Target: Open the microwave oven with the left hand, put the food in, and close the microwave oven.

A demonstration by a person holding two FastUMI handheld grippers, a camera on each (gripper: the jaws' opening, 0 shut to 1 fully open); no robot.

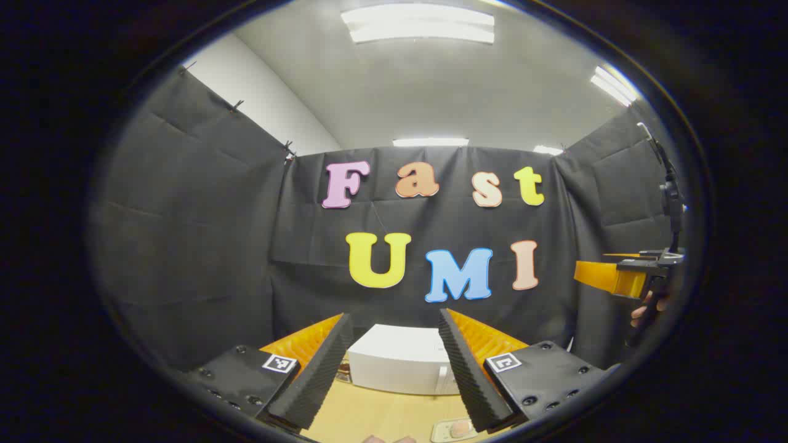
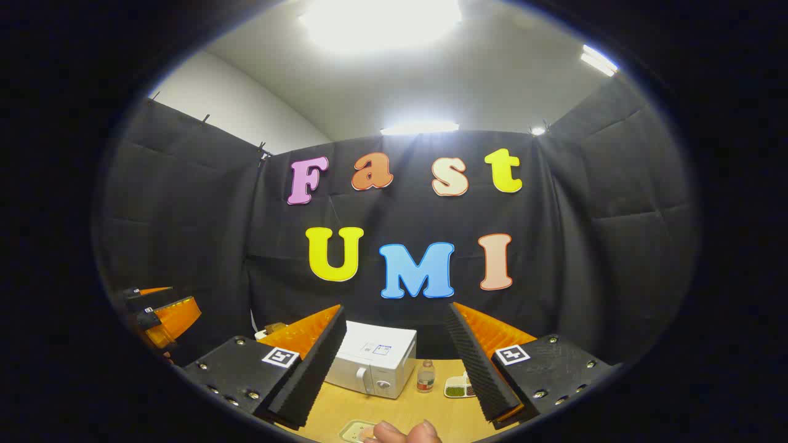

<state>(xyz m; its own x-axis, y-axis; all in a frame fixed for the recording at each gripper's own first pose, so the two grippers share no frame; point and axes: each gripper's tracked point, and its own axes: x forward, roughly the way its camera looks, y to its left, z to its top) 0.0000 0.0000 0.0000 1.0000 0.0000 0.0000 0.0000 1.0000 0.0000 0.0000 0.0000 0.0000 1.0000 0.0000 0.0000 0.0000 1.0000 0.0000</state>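
Since both tongs, left tongs (image 1: 394, 375) and right tongs (image 2: 394, 369), hang wide and empty above the worktop (image 1: 394, 412), your microwave (image 1: 400, 363) looks shut; start with left.

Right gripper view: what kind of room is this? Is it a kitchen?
Probably not a real kitchen: more likely a recording booth set up like one. Black cloth walls hang round a wooden table, where a white microwave oven, a small bottle and a dish of food sit.

Glossy white microwave (image 2: 372, 360) on matt, seemingly wooden table (image 2: 431, 409); cloth wall (image 2: 184, 203).
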